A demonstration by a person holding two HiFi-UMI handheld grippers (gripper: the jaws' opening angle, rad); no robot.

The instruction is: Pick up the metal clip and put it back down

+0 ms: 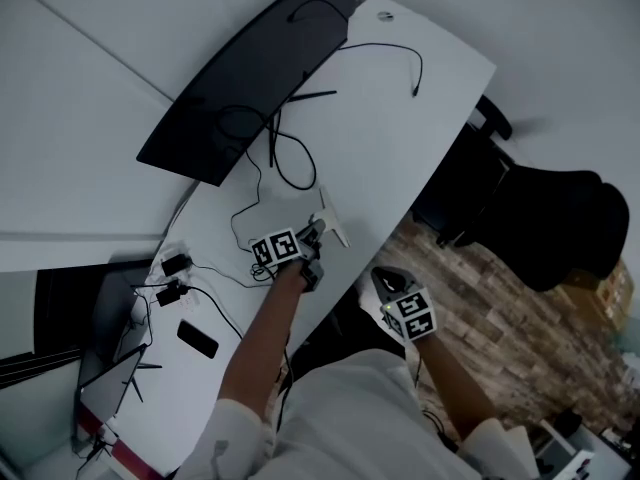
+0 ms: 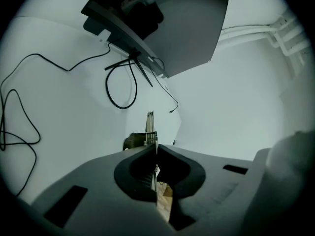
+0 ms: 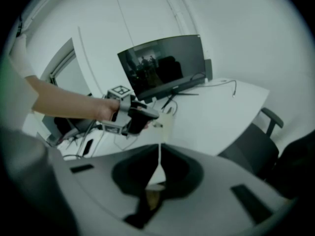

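The metal clip [image 2: 150, 126] is a thin silver strip seen edge-on, sticking out past the tips of my left gripper [image 2: 156, 149], which is shut on its near end. In the head view the clip [image 1: 333, 220] hangs over the white desk [image 1: 400, 98] near its front edge, in front of the left gripper [image 1: 316, 232]. The right gripper view shows the left gripper [image 3: 147, 118] with the pale clip [image 3: 166, 126] at its tip. My right gripper [image 1: 390, 286] is off the desk over the floor; its jaws [image 3: 159, 149] meet with nothing between them.
A dark curved monitor [image 1: 250, 78] stands at the desk's back, with black cables [image 1: 290, 158] looping in front of it. A phone [image 1: 197, 338] and chargers [image 1: 175, 268] lie at the left. A black office chair [image 1: 560, 218] stands beyond the desk's right edge.
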